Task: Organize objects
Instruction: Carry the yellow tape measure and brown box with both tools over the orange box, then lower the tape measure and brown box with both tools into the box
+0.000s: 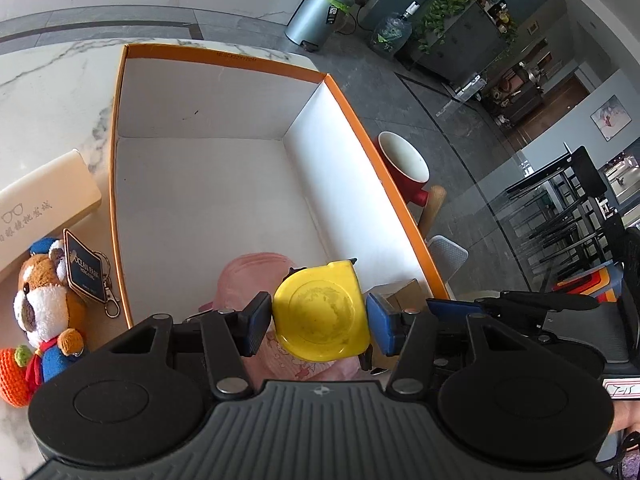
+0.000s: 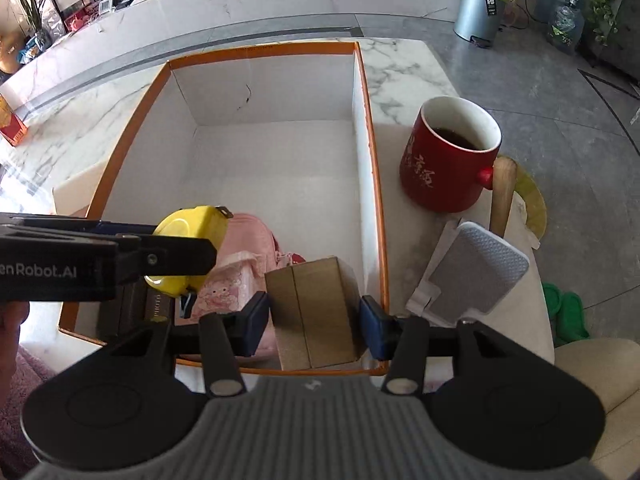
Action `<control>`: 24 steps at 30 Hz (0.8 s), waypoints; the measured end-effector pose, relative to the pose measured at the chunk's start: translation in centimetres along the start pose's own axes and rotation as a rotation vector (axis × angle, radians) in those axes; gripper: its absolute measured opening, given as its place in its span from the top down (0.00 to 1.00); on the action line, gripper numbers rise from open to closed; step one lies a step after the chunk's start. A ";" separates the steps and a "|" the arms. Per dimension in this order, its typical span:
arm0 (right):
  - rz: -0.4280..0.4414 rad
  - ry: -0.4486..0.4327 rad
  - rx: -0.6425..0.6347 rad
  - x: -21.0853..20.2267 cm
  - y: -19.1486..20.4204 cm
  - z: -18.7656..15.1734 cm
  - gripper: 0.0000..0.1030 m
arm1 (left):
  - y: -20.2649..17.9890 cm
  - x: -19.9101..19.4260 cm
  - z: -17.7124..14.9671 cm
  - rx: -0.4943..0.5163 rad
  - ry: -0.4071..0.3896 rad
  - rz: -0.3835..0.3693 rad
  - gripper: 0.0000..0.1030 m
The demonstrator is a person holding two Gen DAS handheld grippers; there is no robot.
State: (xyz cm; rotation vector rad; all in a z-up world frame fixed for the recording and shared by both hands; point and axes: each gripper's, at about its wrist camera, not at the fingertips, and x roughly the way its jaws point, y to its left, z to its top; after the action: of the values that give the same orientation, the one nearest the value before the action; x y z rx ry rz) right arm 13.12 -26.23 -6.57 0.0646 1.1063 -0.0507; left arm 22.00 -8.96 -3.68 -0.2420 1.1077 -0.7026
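Note:
My left gripper (image 1: 320, 322) is shut on a yellow tape measure (image 1: 322, 314) and holds it over the near end of the orange-rimmed white box (image 1: 200, 184). My right gripper (image 2: 314, 318) is shut on a small brown cardboard box (image 2: 314, 312) over the box's near right corner (image 2: 372, 184). A pink pouch (image 1: 244, 280) lies on the box floor under both; it also shows in the right wrist view (image 2: 248, 248). The left gripper with the tape measure (image 2: 188, 224) shows at the left of the right wrist view.
A red mug (image 2: 448, 156) with dark liquid stands right of the box, beside a wooden handle (image 2: 502, 196) and a grey textured pad (image 2: 476, 272). Left of the box lie a plush dog (image 1: 48, 300), a keychain tag (image 1: 86, 268), a glasses case (image 1: 44, 204) and an orange knitted toy (image 1: 14, 376).

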 end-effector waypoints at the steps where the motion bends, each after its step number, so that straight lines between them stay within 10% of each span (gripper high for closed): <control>1: -0.003 0.008 0.000 0.1 0.0 0.1 0.51 | 0.2 0.2 0.1 -0.004 0.002 -0.004 0.41; 10: 0.009 0.043 -0.040 -0.2 -0.7 0.9 0.57 | 0.2 0.7 0.7 -0.018 0.007 -0.027 0.41; 24: 0.001 0.039 -0.500 5.0 2.8 5.2 0.84 | 0.4 0.1 2.3 0.001 -0.021 0.077 0.41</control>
State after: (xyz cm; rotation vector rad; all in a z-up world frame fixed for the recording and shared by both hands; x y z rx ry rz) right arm 20.18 -23.92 -8.63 -0.3829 1.1303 0.2295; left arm 24.23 -9.09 -2.89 -0.2042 1.0912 -0.6313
